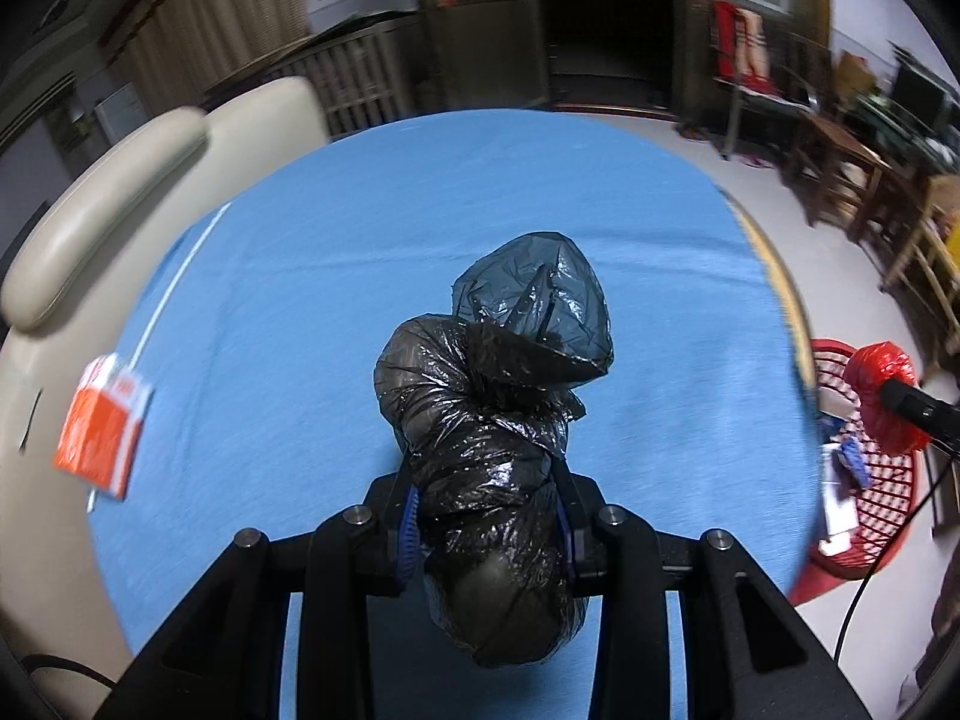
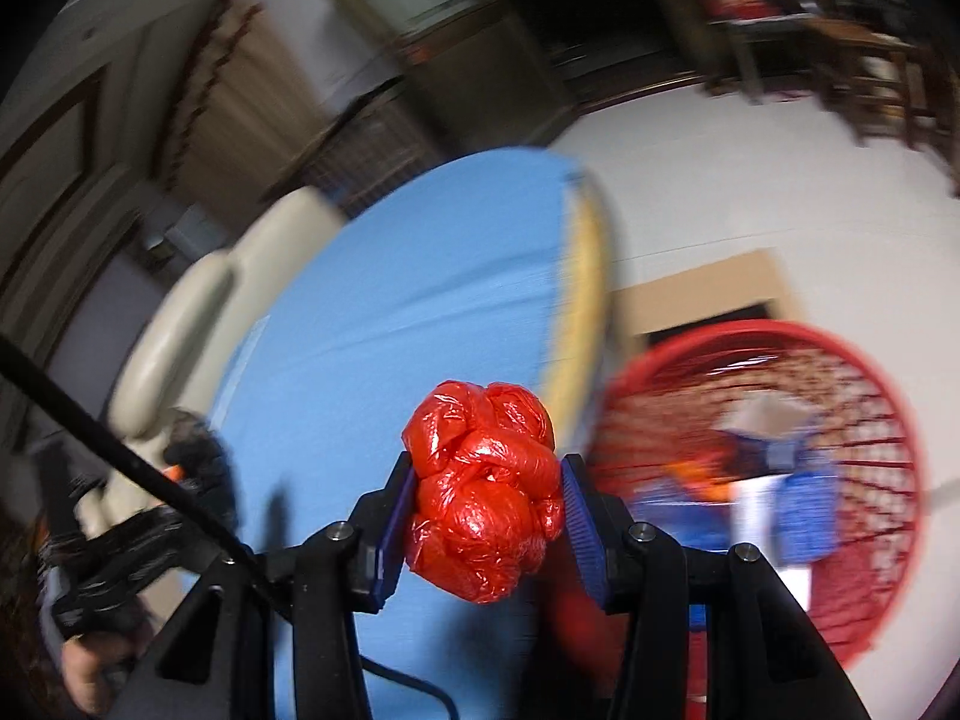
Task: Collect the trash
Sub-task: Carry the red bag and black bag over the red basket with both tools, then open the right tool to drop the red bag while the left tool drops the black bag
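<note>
Left gripper [image 1: 486, 516] clamps black bag [image 1: 492, 420]; right gripper [image 2: 489, 516] clamps red bag [image 2: 483, 492]. Red basket [image 2: 864, 372] right of both, already part-filled. Orange carton [image 1: 99, 426] left, uncollected.

Home: sofa [image 1: 120, 192], wooden chairs [image 1: 840, 174]

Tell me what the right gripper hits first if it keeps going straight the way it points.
Probably the blue tabletop near its edge; the right gripper, shut on the red bag, aims there, with the red basket off to its right. Blur makes depth uncertain.
</note>
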### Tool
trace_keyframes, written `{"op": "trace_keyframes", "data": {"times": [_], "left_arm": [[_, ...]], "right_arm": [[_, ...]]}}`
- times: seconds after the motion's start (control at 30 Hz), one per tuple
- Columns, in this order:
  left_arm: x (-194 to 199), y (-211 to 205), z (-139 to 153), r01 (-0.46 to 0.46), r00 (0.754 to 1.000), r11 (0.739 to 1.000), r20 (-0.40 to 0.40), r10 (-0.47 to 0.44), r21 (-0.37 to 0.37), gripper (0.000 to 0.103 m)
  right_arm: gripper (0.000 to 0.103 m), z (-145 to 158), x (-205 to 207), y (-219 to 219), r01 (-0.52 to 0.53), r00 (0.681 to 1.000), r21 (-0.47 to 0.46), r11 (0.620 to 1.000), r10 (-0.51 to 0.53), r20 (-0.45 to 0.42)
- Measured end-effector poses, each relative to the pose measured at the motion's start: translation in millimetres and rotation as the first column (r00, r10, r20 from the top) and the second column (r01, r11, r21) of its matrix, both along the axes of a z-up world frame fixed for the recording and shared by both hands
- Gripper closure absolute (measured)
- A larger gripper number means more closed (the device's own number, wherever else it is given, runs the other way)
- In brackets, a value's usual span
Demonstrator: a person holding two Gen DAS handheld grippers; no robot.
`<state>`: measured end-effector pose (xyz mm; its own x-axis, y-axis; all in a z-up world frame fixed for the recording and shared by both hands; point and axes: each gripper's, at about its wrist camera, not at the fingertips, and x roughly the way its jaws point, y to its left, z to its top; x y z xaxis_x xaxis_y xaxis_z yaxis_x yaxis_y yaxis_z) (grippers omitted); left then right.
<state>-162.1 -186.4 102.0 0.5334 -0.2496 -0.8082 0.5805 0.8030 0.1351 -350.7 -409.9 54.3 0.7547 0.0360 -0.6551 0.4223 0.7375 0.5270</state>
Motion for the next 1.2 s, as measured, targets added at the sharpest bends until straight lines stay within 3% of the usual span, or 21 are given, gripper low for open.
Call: {"op": "trace_keyframes", "data": {"times": [0.2, 0.3, 0.33, 0.8, 1.2], "left_arm": [[-21.0, -44.0, 2.0, 0.113, 0.994, 0.994, 0.0, -0.113, -0.005, 0.066], [-31.4, -65.7, 0.6, 0.17, 0.985, 0.985, -0.016, -0.17, -0.004, 0.066], [-36.6, -71.9, 0.7, 0.187, 0.982, 0.982, -0.015, -0.187, 0.0, 0.066], [-95.9, -163.8, -20.4, 0.393, 0.917, 0.918, -0.093, -0.387, 0.055, 0.066], [-111.2, -196.3, -28.1, 0.449, 0.892, 0.888, -0.099, -0.44, 0.097, 0.066]], "right_arm": [[0.051, -28.6, -39.6, -55.4, 0.162, 0.979, -0.005, 0.987, -0.161, -0.124], [0.027, -41.2, -43.2, -71.2, 0.184, 0.969, 0.026, 0.983, -0.176, -0.175], [0.025, -42.8, -46.5, -74.6, 0.204, 0.964, 0.024, 0.979, -0.196, -0.181], [0.024, -10.2, -89.1, -112.3, 0.34, 0.94, 0.069, 0.938, -0.338, -0.04], [0.024, 9.9, -102.3, -125.6, 0.364, 0.929, 0.093, 0.927, -0.368, 0.036]]}}
